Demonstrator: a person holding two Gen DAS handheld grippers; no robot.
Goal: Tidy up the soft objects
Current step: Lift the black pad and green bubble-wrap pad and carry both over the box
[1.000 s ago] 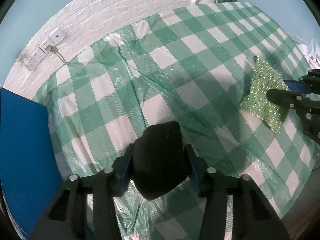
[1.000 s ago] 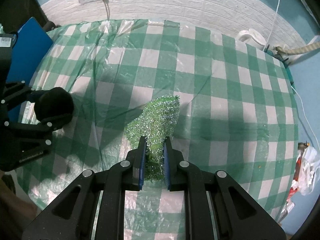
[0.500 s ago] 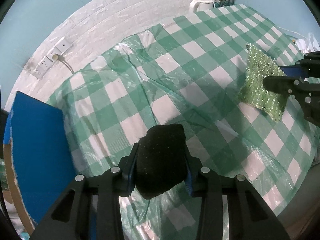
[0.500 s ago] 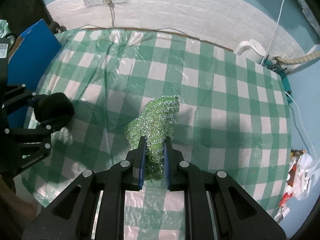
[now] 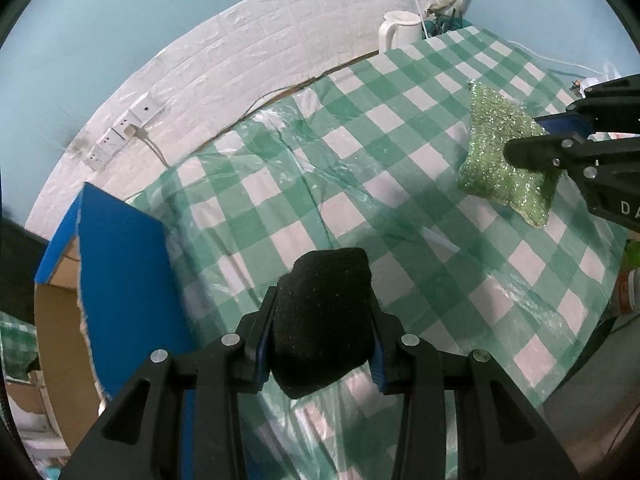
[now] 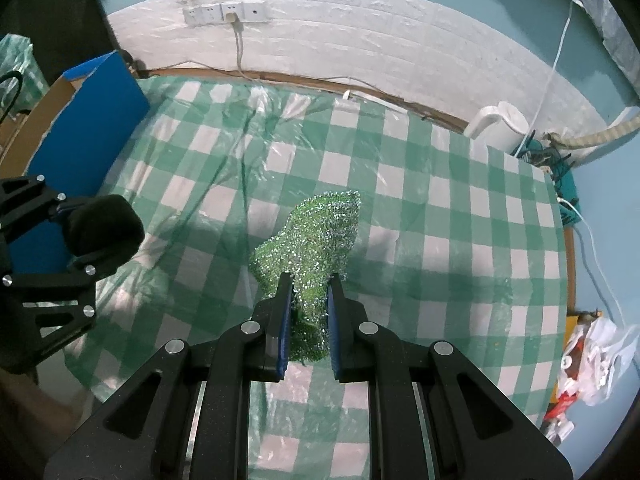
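My left gripper (image 5: 322, 326) is shut on a black sponge (image 5: 324, 316) and holds it in the air above the near left part of the green checked table (image 5: 360, 184). The sponge also shows in the right wrist view (image 6: 106, 232) at the left. My right gripper (image 6: 308, 300) is shut on a glittery green scouring pad (image 6: 316, 236) and holds it above the table's middle. In the left wrist view the pad (image 5: 500, 152) hangs at the right, held by the right gripper (image 5: 560, 140).
A blue-sided cardboard box (image 5: 120, 280) stands off the table's left edge; it also shows in the right wrist view (image 6: 84, 112). A white kettle (image 6: 500, 124) and cables sit at the far right corner. A wall socket strip (image 6: 224, 14) is behind. A plastic bag (image 6: 592, 348) lies at the right.
Both grippers have risen away from the table with their loads; more of the wall and the blue box have come into view. The holds have not changed.
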